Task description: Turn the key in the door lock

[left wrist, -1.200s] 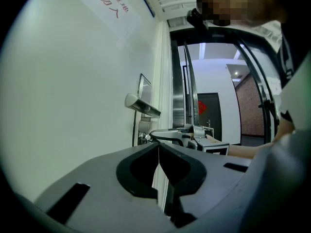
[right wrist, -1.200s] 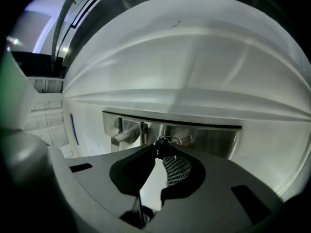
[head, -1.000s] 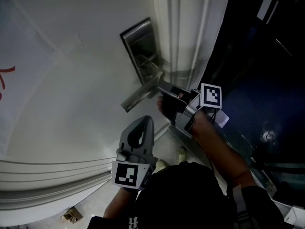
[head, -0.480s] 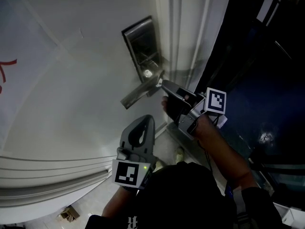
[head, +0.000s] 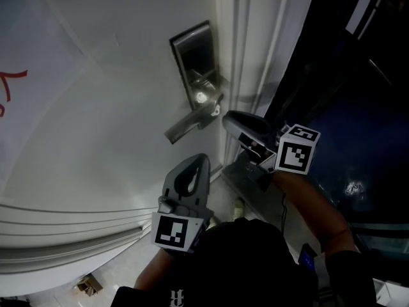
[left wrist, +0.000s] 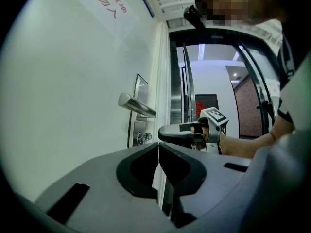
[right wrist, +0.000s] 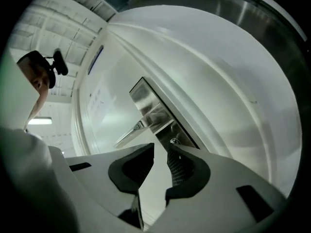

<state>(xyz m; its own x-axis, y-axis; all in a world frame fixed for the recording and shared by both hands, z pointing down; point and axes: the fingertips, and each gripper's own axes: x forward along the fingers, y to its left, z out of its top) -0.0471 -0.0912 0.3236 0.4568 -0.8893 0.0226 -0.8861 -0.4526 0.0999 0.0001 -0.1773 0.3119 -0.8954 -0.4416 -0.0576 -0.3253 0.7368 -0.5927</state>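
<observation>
The metal lock plate (head: pixel 192 56) sits on the white door, with its lever handle (head: pixel 185 126) sticking out. The key (head: pixel 202 97) shows as a small bright spot in the plate near the handle; in the left gripper view the key (left wrist: pixel 140 137) juts out under the lever handle (left wrist: pixel 136 106). My right gripper (head: pixel 230 118) hangs just right of the lock, off the key, jaws slightly open and empty. In the right gripper view the keyhole end (right wrist: pixel 173 141) lies just beyond my right gripper (right wrist: pixel 160 147). My left gripper (head: pixel 193 165) is below the handle, shut and empty.
The door edge and white frame (head: pixel 246 50) run just right of the lock. Beyond them is a dark glass doorway (head: pixel 345 94). Red print (head: pixel 9 85) marks the door at far left. The left gripper view shows the right gripper (left wrist: pixel 180 130) beside the lock.
My right gripper has let go of the key and drawn back down and to the right, away from the lock. The left gripper has hardly moved.
</observation>
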